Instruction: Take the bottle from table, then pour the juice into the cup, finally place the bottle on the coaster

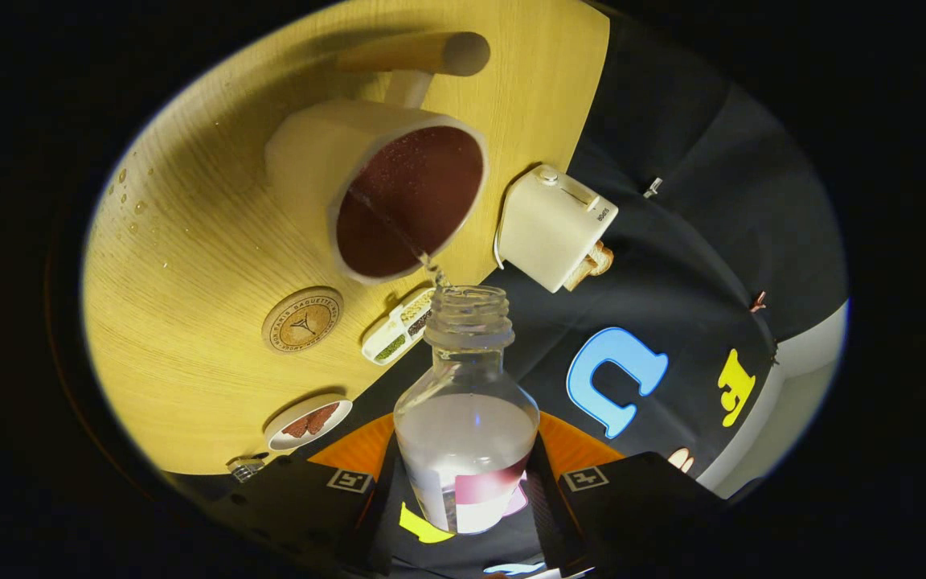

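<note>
Pouring now: the tool (467,490) is clamping the tilted bottle (467,418), streaming juice into the cup (399,197); overtilting risks spilling onto the tabletop (190,241).

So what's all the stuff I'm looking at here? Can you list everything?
bottle: one, clear plastic, cap off, tilted, held between the claw's fingers, mouth towards the cup
juice stream: one, thin, running from the bottle's mouth into the cup
cup: one, cream outside, dark red inside, on the table beyond the bottle
coaster: one, round, tan, beside the cup
table: one, light wood, some droplets on it
toaster: one, cream, bread in it, at the table's edge
compartment box: one, white, near the bottle's mouth
small plate: one, white, brown food on it
claw: one, shut on the bottle
</note>
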### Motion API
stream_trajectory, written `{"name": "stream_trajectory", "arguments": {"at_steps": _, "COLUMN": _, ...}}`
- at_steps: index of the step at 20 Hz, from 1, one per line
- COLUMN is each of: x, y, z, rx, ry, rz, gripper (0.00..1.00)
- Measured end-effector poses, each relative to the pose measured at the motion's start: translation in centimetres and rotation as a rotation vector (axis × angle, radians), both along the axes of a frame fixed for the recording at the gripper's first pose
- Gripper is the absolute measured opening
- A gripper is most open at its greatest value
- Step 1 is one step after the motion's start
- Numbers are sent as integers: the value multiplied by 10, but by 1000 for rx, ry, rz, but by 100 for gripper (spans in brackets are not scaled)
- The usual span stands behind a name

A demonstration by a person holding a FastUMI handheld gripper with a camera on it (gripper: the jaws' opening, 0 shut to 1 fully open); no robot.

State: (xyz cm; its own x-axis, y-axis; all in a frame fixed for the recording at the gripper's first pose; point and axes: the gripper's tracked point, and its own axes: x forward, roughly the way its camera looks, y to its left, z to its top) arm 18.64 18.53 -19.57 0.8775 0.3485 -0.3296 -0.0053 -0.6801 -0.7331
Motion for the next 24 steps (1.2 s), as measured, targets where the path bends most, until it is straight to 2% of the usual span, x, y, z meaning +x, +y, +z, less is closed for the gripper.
{"name": "stream_trajectory", "arguments": {"at_steps": 24, "x": 1, "y": 6, "z": 5, "rx": -61, "ry": -14, "rz": 47, "gripper": 70}}
